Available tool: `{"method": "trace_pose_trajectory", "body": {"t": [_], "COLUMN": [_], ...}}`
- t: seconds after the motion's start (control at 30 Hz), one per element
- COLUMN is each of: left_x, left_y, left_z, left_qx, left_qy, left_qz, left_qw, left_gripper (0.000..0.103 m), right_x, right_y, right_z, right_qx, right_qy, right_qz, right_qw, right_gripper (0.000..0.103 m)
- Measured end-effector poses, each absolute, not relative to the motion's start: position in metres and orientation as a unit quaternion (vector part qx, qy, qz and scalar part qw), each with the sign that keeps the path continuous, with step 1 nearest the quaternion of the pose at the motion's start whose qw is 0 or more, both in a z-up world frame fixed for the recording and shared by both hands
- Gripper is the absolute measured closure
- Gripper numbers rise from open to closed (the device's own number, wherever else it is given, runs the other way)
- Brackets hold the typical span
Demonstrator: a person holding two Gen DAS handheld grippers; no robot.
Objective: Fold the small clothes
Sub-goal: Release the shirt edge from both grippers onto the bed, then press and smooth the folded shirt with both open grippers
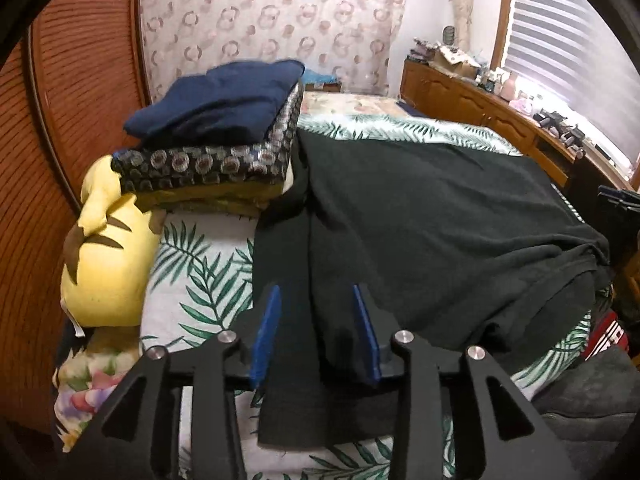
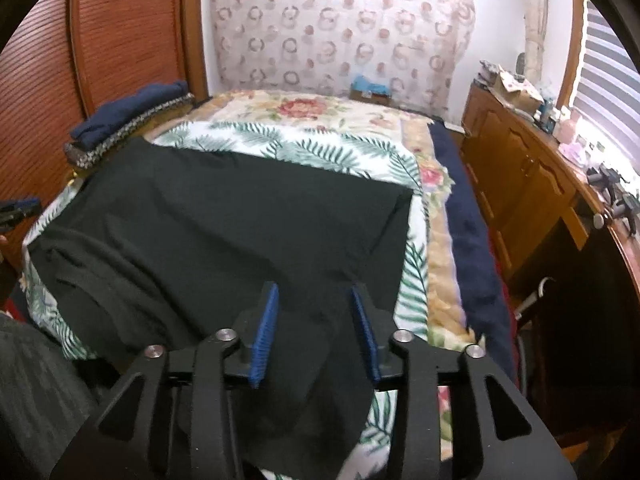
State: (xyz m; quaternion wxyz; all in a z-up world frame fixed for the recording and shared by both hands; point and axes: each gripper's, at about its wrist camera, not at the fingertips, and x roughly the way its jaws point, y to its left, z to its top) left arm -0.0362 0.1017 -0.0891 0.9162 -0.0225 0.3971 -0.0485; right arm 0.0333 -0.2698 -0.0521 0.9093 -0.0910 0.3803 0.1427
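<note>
A dark green-black garment (image 1: 420,220) lies spread on the leaf-print bedcover (image 1: 192,280). My left gripper (image 1: 316,292) is open, its blue pads astride the garment's left sleeve, which runs toward the near edge. In the right wrist view the same garment (image 2: 224,216) covers the bed's near half. My right gripper (image 2: 314,292) is open, its pads over the garment's right sleeve. Neither gripper holds cloth.
A folded navy garment (image 1: 216,100) sits on a patterned cushion stack (image 1: 208,164) at the left, with a yellow plush toy (image 1: 108,264) beside it. A wooden louvred wardrobe (image 2: 120,40) stands left, a cluttered wooden dresser (image 2: 528,160) right, under a blinded window.
</note>
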Motion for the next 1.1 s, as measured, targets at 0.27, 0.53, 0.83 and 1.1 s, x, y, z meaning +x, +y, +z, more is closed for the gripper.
{"method": "trace_pose_trajectory", "body": {"t": [0.27,0.53,0.83,1.1], "left_x": [-0.027,-0.031,-0.035,-0.036], "left_y": [0.113,0.118,0.118,0.115], "left_z": [-0.116,-0.120,-0.120,-0.120], "left_qx": [-0.034,-0.044,-0.056,-0.054], "left_qy": [0.427,0.432,0.434,0.435], "left_qz": [-0.033,-0.030,-0.043,-0.041], "left_qw": [0.903,0.900,0.898,0.898], "left_gripper": [0.063,0.056,0.055,0.055], "right_x": [0.048,0.058,0.062,0.064], "right_y": [-0.248,-0.253,-0.244,-0.237], "right_z": [-0.081,-0.098,-0.108,-0.130], "right_qx": [-0.091,-0.079,-0.096,-0.093], "right_qy": [0.377,0.388,0.390,0.412], "right_qz": [0.158,0.153,0.145,0.145], "right_qw": [0.908,0.905,0.904,0.895], "right_gripper": [0.049,0.049,0.039,0.035]}}
